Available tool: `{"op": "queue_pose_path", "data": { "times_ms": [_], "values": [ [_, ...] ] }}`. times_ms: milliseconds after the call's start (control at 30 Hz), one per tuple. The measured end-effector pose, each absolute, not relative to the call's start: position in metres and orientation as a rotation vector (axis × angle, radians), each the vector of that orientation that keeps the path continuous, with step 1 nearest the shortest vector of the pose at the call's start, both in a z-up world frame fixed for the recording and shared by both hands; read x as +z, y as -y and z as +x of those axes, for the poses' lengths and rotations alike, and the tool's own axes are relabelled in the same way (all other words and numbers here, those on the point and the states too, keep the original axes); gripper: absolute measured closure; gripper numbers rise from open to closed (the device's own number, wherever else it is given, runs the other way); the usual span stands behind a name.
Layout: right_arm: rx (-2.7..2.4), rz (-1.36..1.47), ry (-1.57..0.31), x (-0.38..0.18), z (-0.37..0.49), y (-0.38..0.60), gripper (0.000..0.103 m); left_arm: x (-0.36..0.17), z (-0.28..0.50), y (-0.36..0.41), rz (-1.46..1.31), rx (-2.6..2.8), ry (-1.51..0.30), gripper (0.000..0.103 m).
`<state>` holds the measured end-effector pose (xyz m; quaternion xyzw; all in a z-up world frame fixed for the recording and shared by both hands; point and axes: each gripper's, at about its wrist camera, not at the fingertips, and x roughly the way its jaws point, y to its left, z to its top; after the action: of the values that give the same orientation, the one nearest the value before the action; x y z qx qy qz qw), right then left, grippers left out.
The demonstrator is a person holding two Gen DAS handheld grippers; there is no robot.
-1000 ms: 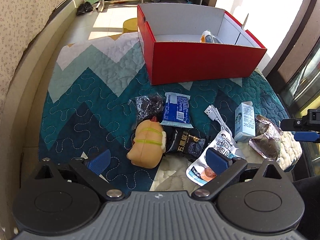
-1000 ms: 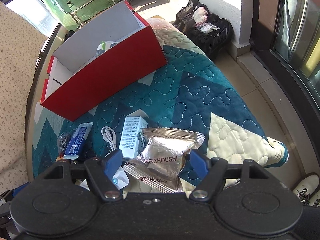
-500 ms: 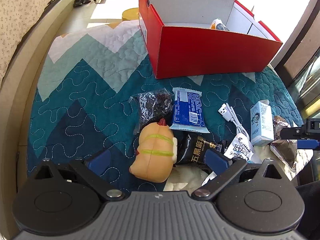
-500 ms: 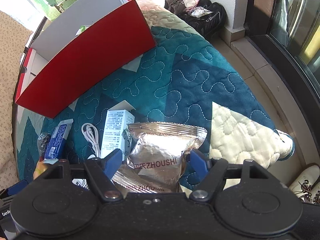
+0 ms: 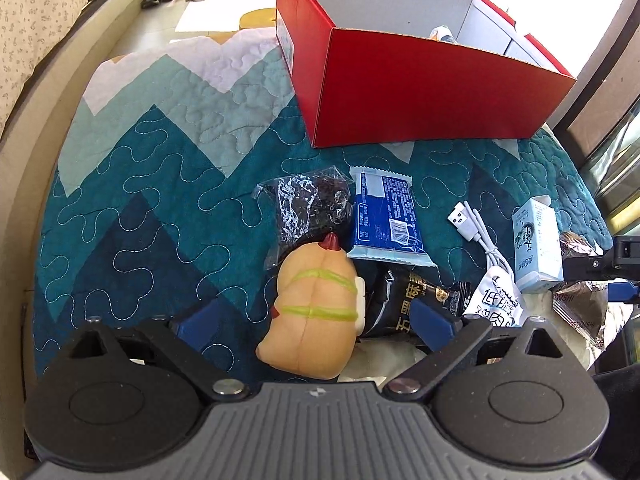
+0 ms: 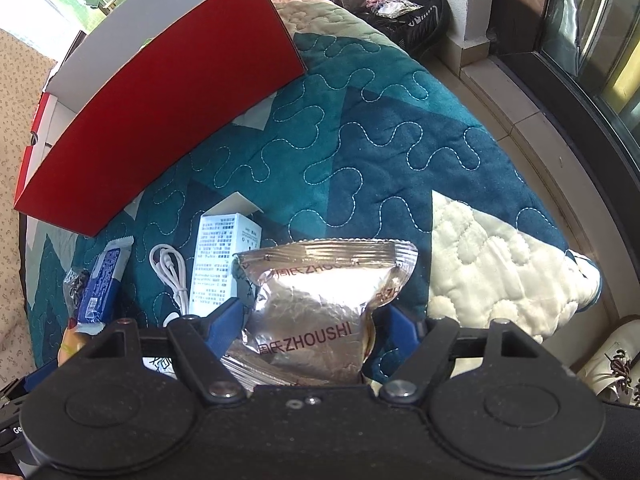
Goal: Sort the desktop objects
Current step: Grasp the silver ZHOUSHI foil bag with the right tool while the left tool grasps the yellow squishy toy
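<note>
My left gripper (image 5: 316, 324) is open, with the tan hot-dog toy (image 5: 316, 308) between its blue fingers on the quilt. A black snack packet (image 5: 404, 300), a blue wrapper (image 5: 386, 216) and a clear bag of dark bits (image 5: 308, 200) lie around the toy. My right gripper (image 6: 312, 326) is open, its blue pads straddling a silver foil ZHOUSHI packet (image 6: 320, 300); whether they touch it is unclear. The red shoebox (image 5: 420, 92) stands open at the back and also shows in the right wrist view (image 6: 160, 108).
A white USB cable (image 5: 480, 236), a small white carton (image 5: 538, 244) and a white pouch (image 5: 500, 300) lie right of the toy. The teal zigzag quilt (image 5: 160, 200) covers the table. Shoes (image 6: 400, 4) sit on the floor beyond the table edge.
Both grippers moved forward and down. The hot-dog toy now sits between the left fingers, and the silver packet fills the gap between the right fingers.
</note>
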<state>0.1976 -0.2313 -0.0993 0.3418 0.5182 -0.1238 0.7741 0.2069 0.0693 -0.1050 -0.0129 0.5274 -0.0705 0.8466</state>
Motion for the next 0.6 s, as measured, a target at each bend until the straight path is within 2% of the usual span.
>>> {"op": "queue_pose_path", "data": {
  "times_ms": [100, 200, 267, 400, 567, 600],
  "values": [
    [-0.261, 0.720, -1.122, -0.0995, 0.1970, 0.2293, 0.027, -0.1052, 0.2086, -0.0694, -0.034, -0.157, -1.104, 0.007],
    [-0.264, 0.725, -1.123, -0.0986, 0.1963, 0.2302, 0.027, -0.1047, 0.2093, -0.0701, -0.046, -0.165, -1.098, 0.014],
    [-0.264, 0.739, -1.125, -0.0992, 0.1955, 0.2323, 0.027, -0.1050, 0.2095, -0.0709, -0.052, -0.170, -1.096, 0.022],
    [-0.261, 0.736, -1.131, -0.0990, 0.1952, 0.2325, 0.027, -0.1048, 0.2092, -0.0738, -0.077, -0.176, -1.092, 0.032],
    [-0.255, 0.709, -1.140, -0.0981, 0.1951, 0.2281, 0.027, -0.1038, 0.2082, -0.0751, -0.088, -0.177, -1.093, 0.055],
    [-0.253, 0.707, -1.143, -0.0978, 0.1955, 0.2276, 0.028, -0.1035, 0.2074, -0.0758, -0.085, -0.175, -1.093, 0.056]
  ]
}}
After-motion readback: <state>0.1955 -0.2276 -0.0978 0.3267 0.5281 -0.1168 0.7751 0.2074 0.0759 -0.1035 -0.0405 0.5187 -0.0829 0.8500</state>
